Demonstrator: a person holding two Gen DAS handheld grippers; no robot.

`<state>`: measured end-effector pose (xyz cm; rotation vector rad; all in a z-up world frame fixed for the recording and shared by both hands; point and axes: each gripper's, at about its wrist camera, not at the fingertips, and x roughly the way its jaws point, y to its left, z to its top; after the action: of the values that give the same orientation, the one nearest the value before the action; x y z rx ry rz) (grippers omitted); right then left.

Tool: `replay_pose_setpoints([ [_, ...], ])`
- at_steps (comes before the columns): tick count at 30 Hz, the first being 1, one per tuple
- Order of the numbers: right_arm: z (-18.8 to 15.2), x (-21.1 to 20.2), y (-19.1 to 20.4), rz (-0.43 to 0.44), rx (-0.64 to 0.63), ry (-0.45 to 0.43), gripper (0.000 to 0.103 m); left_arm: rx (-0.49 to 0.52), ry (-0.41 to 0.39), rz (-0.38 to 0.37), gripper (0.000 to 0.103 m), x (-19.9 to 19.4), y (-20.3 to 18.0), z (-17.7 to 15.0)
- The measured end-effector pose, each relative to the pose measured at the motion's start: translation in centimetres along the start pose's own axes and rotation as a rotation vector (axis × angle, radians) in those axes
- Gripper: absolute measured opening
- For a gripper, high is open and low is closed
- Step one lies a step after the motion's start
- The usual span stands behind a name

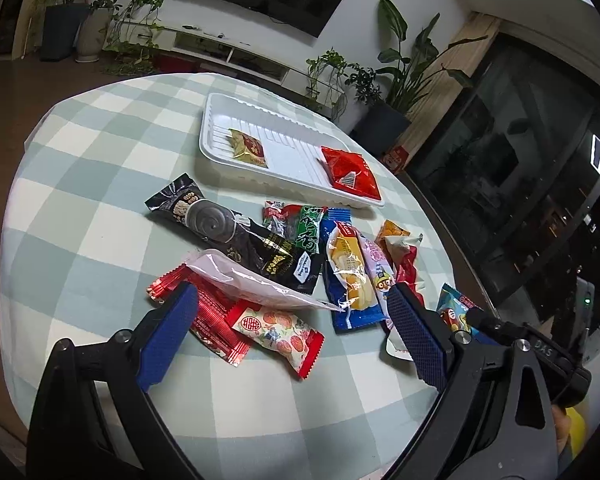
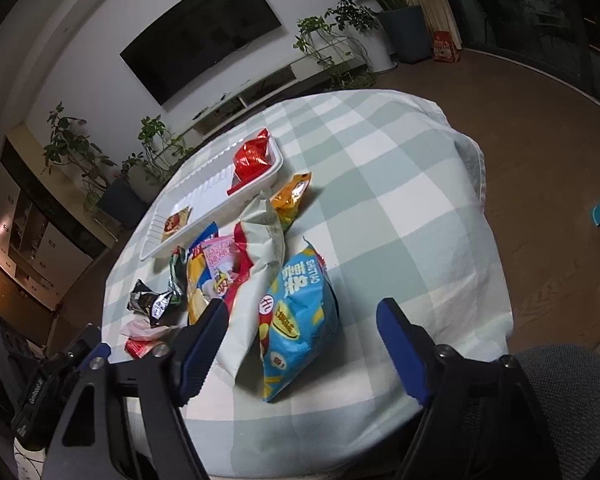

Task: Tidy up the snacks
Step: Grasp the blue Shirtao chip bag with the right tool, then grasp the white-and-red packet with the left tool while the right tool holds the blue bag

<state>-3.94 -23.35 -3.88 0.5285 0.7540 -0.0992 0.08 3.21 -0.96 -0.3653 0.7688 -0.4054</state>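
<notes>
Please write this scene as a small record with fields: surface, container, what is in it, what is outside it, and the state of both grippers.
surface: table with checked cloth
container: white tray
in tray: gold-red packet; red bag
outside tray: snack pile, including blue chips bag and black wrapper
left gripper: open, empty, above the pile
right gripper: open, empty, around the blue chips bag

tray [image 1: 220, 120] lying beyond the left gripper [image 1: 292, 304], holding two packets [image 1: 249, 148] at opposite ends; snack pile [image 1: 300, 256] lying between tray and gripper; chip bag [image 2: 296, 320] lying between the right gripper [image 2: 300, 312] fingers.
</notes>
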Motion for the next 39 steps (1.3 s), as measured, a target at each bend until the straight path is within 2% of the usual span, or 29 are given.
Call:
replay_pose_setpoints([
  [4, -0.2, 0.6, -0.1, -0.018, -0.001, 0.032, 0.07, 0.028, 0.009, -0.003, 0.096, 0.2, -0.5, -0.1],
  [9, -0.5, 2.6, -0.2, 0.004, 0.019, 0.11, 0.058, 0.079, 0.022, -0.001, 0.096, 0.5, -1.5, -0.4],
  [12, -0.6, 3.1, -0.3, 0.026, 0.025, 0.112, 0.046, 0.119, 0.033, 0.004, 0.096, 0.7, -2.2, -0.6],
  [17, -0.6, 2.7, -0.1, 0.041, 0.017, 0.097, 0.034, 0.157, 0.069, -0.005, 0.095, 1.4, -3.8, -1.1],
  [22, -0.4, 1.8, -0.4, 0.061, 0.037, 0.063, 0.034, 0.227, 0.134, -0.008, 0.095, 3.0, -7.3, -2.3],
  [31, -0.2, 0.7, -1.2, 0.018, 0.055, 0.008, 0.034, 0.469, 0.27, 0.101, 0.095, 9.1, -15.7, -3.1],
  [36, 0.2, 0.1, -2.2, 0.009, 0.09, -0.018, 0.033, 0.526, 0.297, 0.118, 0.095, 10.7, -17.6, -2.5],
  [39, 0.4, -0.4, -2.6, 0.015, 0.1, -0.033, 0.033, 0.536, 0.312, 0.099, 0.095, 11.2, -18.0, -2.0],
])
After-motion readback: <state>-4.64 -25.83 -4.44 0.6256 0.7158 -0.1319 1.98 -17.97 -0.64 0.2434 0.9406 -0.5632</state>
